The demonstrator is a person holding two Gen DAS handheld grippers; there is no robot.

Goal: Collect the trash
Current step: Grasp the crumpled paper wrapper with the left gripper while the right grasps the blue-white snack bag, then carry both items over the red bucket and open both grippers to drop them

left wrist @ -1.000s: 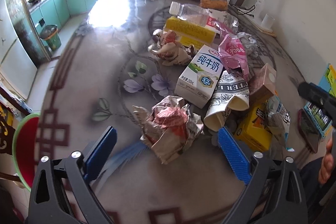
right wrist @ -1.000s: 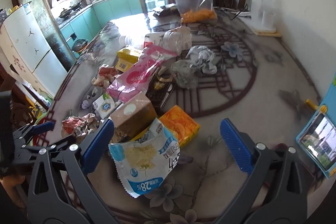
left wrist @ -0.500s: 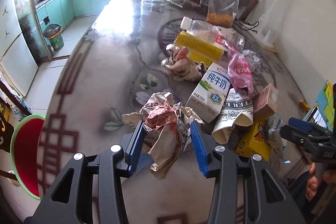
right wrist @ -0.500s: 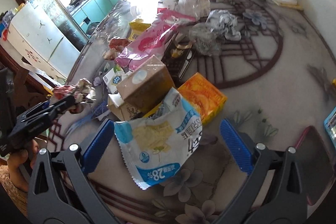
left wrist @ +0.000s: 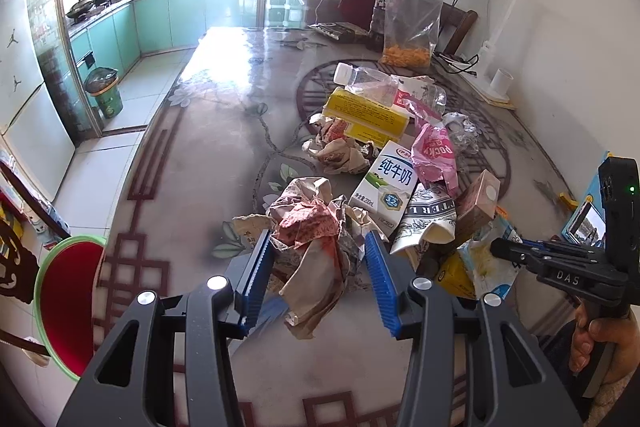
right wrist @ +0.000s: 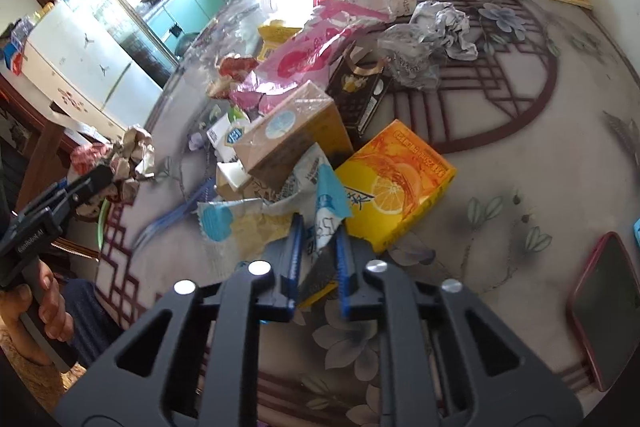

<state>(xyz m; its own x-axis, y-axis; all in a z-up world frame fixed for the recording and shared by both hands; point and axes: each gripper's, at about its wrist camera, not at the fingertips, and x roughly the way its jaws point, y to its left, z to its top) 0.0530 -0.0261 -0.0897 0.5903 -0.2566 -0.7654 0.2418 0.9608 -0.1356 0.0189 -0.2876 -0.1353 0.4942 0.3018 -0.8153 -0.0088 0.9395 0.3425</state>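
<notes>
Only right view shows the phone (right wrist: 604,311). My left tongs (left wrist: 318,267) clamp crumpled paper (left wrist: 312,239); right tongs (right wrist: 318,255) pinch a snack wrapper (right wrist: 320,219).

Both tools share one build: the left gripper (left wrist: 319,281) and right gripper (right wrist: 318,255) have black plastic arms with triangular cut-outs, round silver screws and ribbed blue pads (left wrist: 379,287). White lettering marks their bodies, and a green light glows on one. Bare-skinned hands (right wrist: 38,311) grip the handles.

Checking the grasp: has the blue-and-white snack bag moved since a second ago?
Yes. The snack bag, which lay flat before, is pulled back from the orange juice box, pinched in the right gripper.
</notes>
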